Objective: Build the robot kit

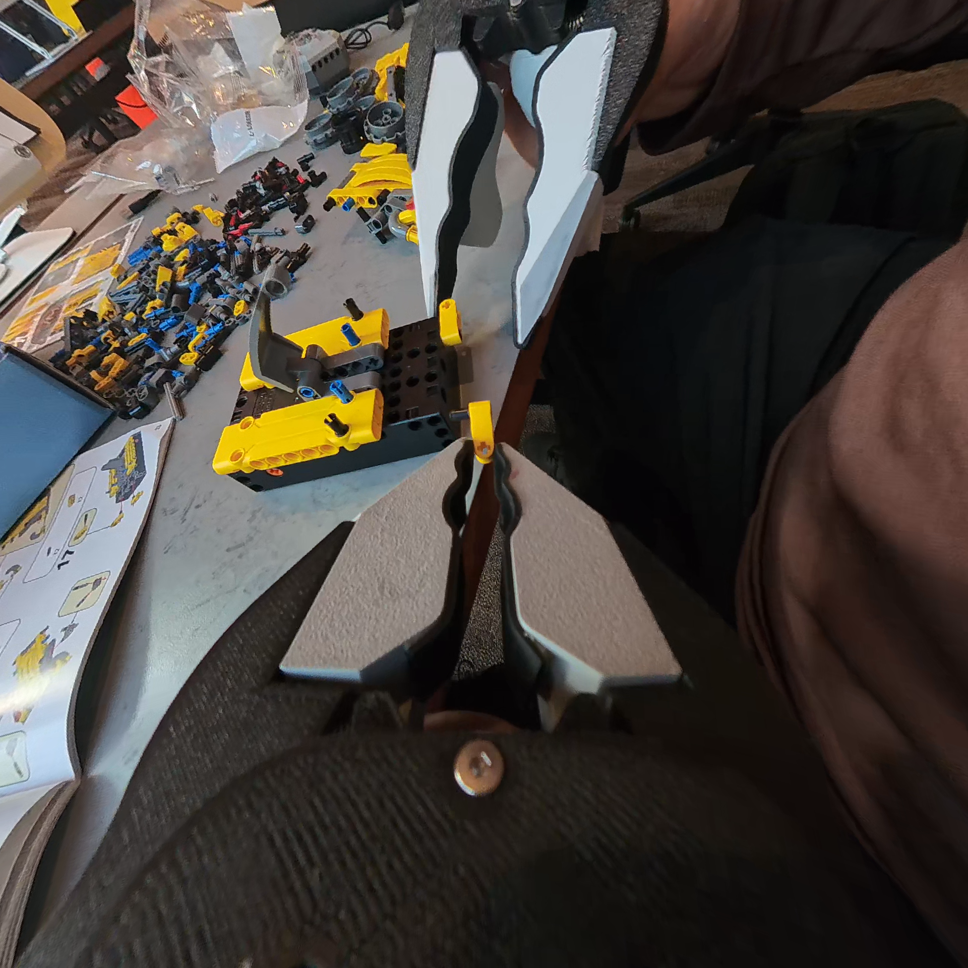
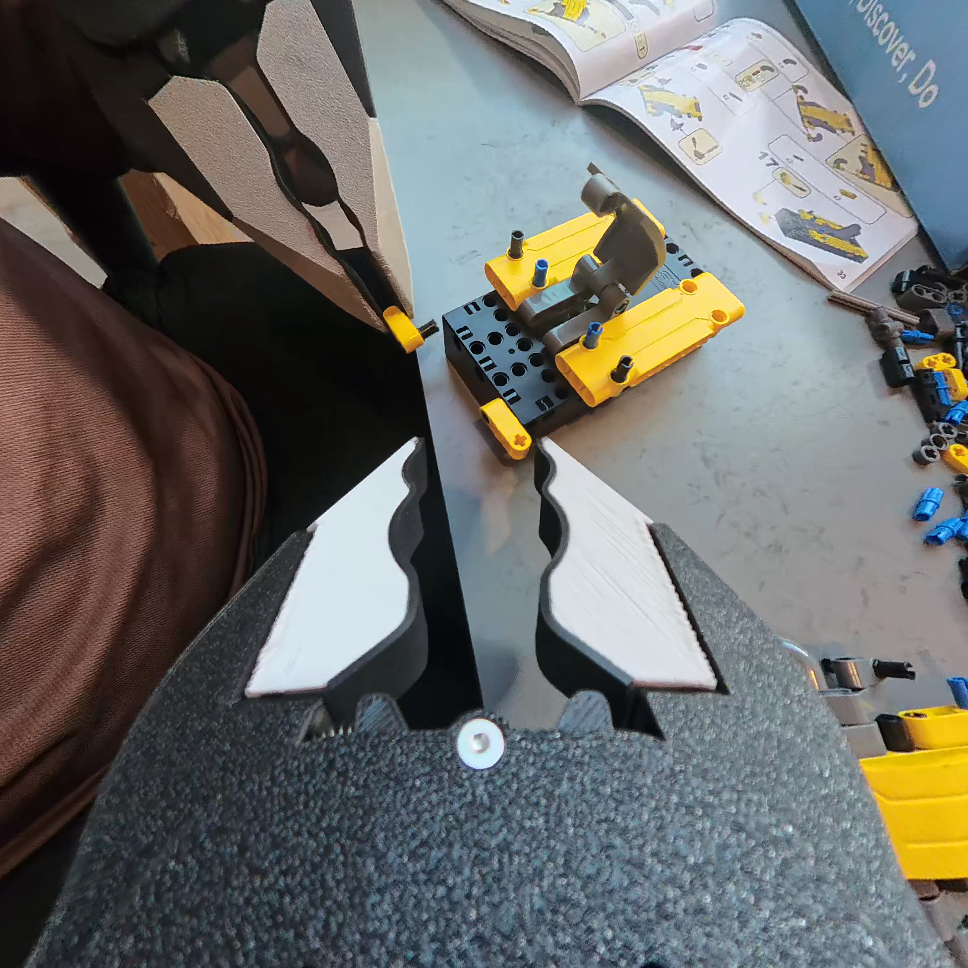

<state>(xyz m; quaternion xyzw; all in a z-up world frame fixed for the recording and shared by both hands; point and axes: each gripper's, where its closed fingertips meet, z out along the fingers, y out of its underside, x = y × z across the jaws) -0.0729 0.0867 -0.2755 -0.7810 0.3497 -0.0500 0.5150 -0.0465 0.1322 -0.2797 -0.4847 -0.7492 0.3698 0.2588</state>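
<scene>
L gripper pinches yellow connector — beside black block.

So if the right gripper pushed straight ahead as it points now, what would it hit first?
Probably the small yellow connector just beyond the open right gripper, then the black block it is attached to; depth is unclear.

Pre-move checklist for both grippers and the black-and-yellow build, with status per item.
1. Left gripper has a grip: ok, jaws shut on a small yellow connector carrying a black pin.
2. Pin faces the black block: ok, close but not touching.
3. Pin lined up with a hole: cannot tell.
4. Right gripper is free: ok, jaws wide apart.
5. Second yellow connector at the block's corner: ok, between the right jaws, not gripped.
6. Block flat on the table: ok.
</scene>
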